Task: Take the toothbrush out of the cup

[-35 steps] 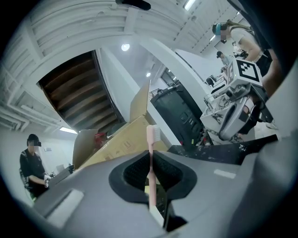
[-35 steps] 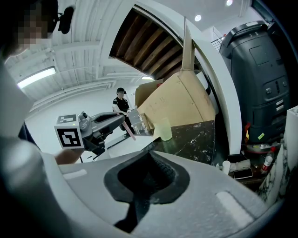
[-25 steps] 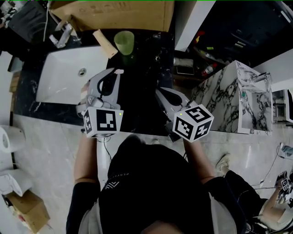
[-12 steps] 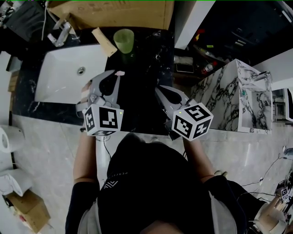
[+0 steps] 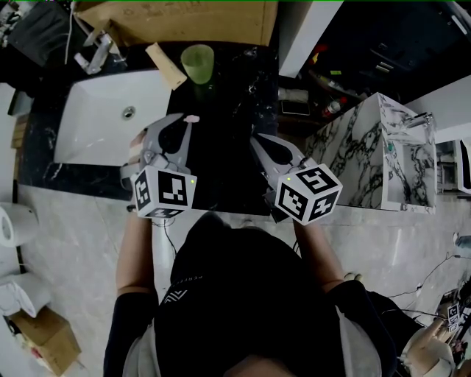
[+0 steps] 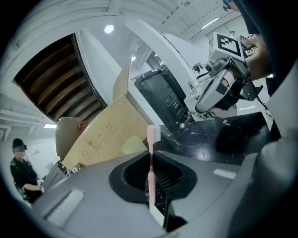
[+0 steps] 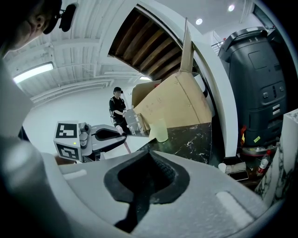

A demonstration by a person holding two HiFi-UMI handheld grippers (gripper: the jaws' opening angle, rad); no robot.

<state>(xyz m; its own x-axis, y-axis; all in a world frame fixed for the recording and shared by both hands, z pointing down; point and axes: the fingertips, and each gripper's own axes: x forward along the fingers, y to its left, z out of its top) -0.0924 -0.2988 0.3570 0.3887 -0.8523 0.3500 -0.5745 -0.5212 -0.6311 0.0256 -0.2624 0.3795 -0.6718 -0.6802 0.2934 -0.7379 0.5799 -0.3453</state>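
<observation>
Left gripper [image 6: 151,197]: I am clamping its jaws on the handle of the pink toothbrush [image 6: 151,153]. The bristle head is standing up past the jaw tips, bristles facing the right side of the left gripper view. The grip is sitting low on the handle, which I judge is leaving the head free and the shaft in line with the jaws, so the brush is not swinging.

In the head view, the toothbrush head [image 5: 192,118] is showing just beyond the left gripper's tips, on the near side of the green cup [image 5: 197,65] and well apart from it. Nothing is showing above the cup's rim. I am therefore reading the brush as fully out of the cup, with only a set-down possibly remaining.

The cup is standing upright on the black marble counter [image 5: 228,169], close against the cardboard box [image 5: 184,22] behind it. The white sink [image 5: 96,125] is lying to the left of the cup.

Right gripper [image 7: 139,195]: its jaws are resting together with nothing between them. I am holding it to the right of the cup and nearer to me, above the counter, where it is staying clear of the left gripper's working line.
</observation>
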